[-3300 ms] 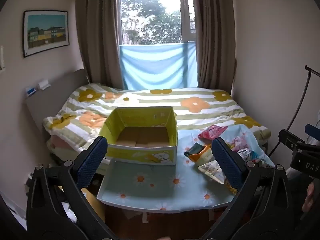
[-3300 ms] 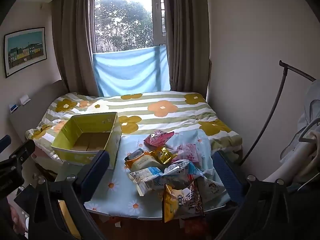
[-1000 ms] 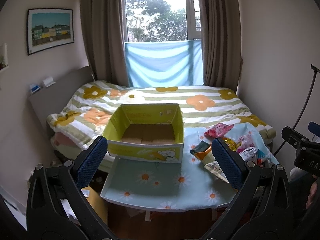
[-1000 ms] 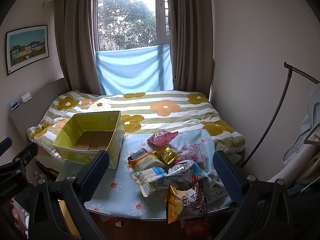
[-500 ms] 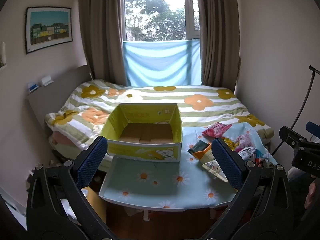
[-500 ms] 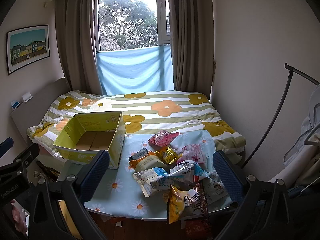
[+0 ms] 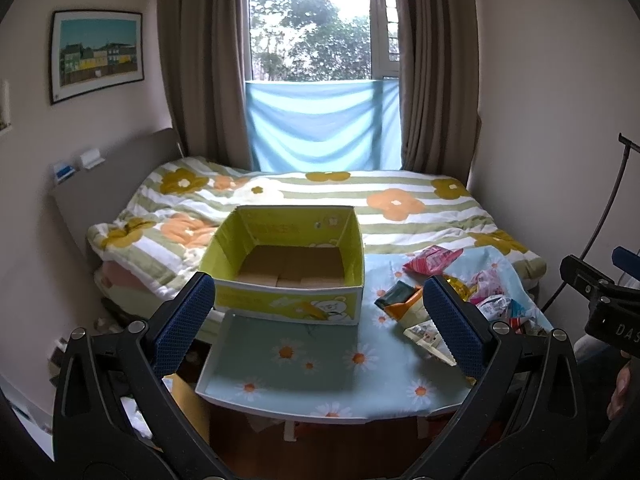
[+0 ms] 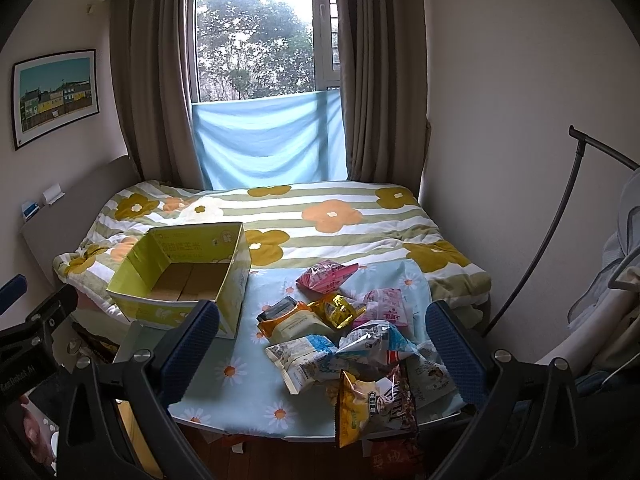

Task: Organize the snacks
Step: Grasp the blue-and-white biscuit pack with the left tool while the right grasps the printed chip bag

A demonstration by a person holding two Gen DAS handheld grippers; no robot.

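An empty yellow-green cardboard box (image 7: 288, 264) (image 8: 180, 276) stands open on the left of a small table with a daisy-print cloth (image 7: 320, 364) (image 8: 240, 376). Several snack packets lie heaped on the table's right side: a pink packet (image 8: 326, 276), a gold packet (image 8: 338, 312), a white-and-blue packet (image 8: 308, 360) and a yellow-brown packet (image 8: 372, 404) at the front edge. My left gripper (image 7: 320, 324) is open, held back from the table facing the box. My right gripper (image 8: 324, 348) is open, held in front of the snack heap with nothing between its fingers.
A bed with a striped flower quilt (image 7: 360, 200) lies just behind the table. Curtains and a window with a blue cloth (image 8: 268, 140) are at the back. A black curved stand (image 8: 560, 208) rises at the right. A brown box (image 7: 188, 408) sits under the table's left side.
Both views have shifted only slightly. Neither gripper has closed or taken anything, and the box and snacks lie where they were.
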